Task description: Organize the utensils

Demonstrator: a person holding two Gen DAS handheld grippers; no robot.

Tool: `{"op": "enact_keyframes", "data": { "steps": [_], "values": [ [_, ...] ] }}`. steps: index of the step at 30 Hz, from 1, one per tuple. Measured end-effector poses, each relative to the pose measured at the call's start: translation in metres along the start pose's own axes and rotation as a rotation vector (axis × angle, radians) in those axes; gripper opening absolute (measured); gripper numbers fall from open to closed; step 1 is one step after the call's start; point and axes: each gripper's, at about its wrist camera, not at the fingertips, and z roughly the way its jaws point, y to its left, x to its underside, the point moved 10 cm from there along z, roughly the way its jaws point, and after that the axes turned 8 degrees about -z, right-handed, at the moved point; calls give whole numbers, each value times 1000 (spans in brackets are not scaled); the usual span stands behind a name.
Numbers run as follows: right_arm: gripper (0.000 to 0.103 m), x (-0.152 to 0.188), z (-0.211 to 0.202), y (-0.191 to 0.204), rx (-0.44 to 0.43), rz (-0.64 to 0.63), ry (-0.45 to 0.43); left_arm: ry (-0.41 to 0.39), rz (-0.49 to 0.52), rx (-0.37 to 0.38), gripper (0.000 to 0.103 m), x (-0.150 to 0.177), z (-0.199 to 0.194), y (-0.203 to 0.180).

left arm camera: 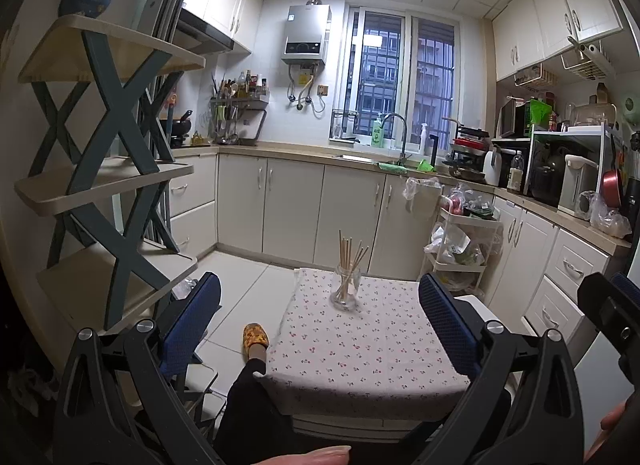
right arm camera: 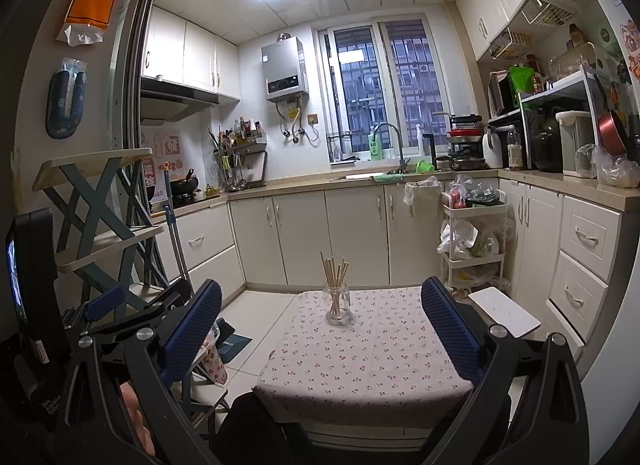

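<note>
Glass jar [left arm camera: 346, 289] w/ chopsticks [left arm camera: 349, 255] near table's [left arm camera: 360, 349] far edge, both claws, left gripper [left arm camera: 320, 311] & right gripper [right arm camera: 322, 319], released, empty, held back.

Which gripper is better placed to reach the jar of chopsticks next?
Barely any difference; slightly the right gripper. The jar sits nearly centred between its open fingers, while it sits right of centre for the left gripper.

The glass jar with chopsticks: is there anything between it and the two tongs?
Nothing visible. Only bare flowered tablecloth lies between the glass jar and the open left tongs and right tongs.
</note>
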Motion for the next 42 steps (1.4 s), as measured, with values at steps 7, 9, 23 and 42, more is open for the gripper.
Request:
{"op": "enact_keyframes", "data": {
  "steps": [7, 9, 23, 42],
  "values": [
    [96, -3, -5, -3, -2, -1, -20, -18, 6, 3, 95, -2, -5, -5],
    [96, -2, -5, -4, -4, -1, -20, -20, 9, 4, 95, -3, -6, -6],
    [96, -2, -7, -7, -6, 1, -25, -27, 11, 6, 95, -4, -8, -8],
    [96, -6, -16, -5, -6, 0, -55, -44, 13, 14, 95, -7, -14, -12]
  ]
}}
